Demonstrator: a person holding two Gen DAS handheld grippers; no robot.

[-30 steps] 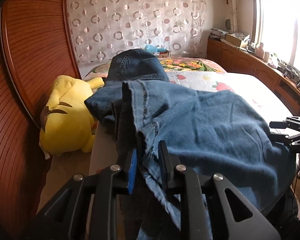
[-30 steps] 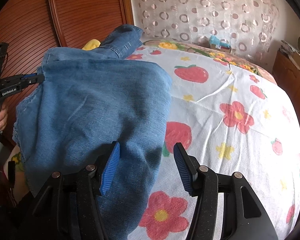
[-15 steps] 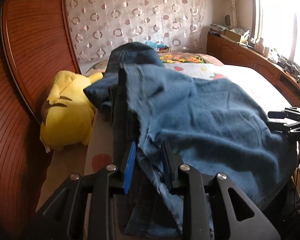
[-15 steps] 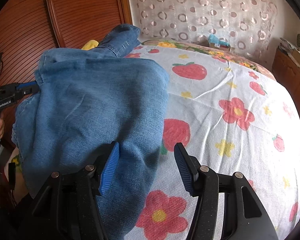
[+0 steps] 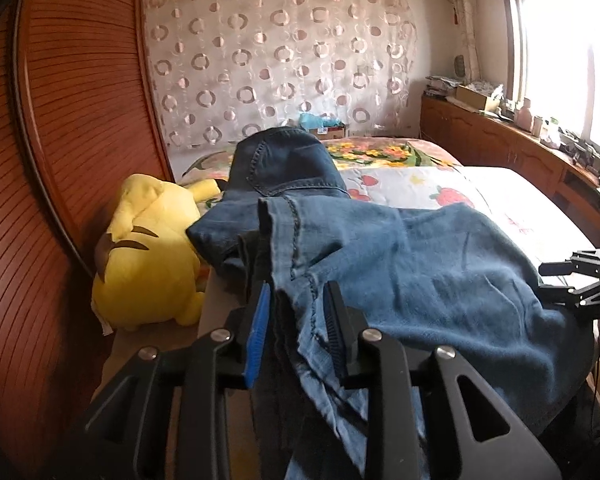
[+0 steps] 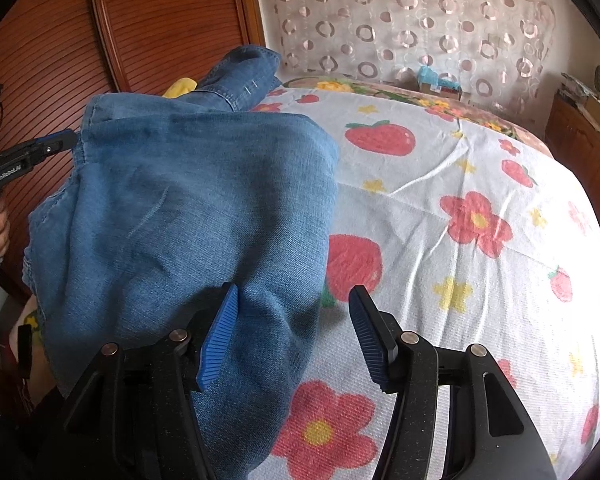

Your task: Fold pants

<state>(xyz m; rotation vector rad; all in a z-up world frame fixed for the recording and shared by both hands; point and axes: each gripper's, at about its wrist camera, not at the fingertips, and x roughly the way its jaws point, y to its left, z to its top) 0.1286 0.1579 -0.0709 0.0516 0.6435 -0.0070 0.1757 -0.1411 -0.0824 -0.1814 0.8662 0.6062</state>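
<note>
Hidden: blue denim pants point(image 5: 420, 280) hem drapes below frame.
Left gripper point(image 5: 296, 320): jaws just easing apart, loosely straddling hem.
Right gripper point(image 6: 296, 332): agape, unchanged.

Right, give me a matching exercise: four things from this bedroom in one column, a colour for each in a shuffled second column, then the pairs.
Things:
1. denim pants lying on the bed
2. plush toy beside the slatted wooden panel
3. printed strawberry on the bedsheet
4. ribbed pad on the right gripper's finger

Colours:
A. red
B. bright blue on black plastic
C. yellow
D. faded blue

Pairs: 1-D, 2-C, 3-A, 4-B
</note>
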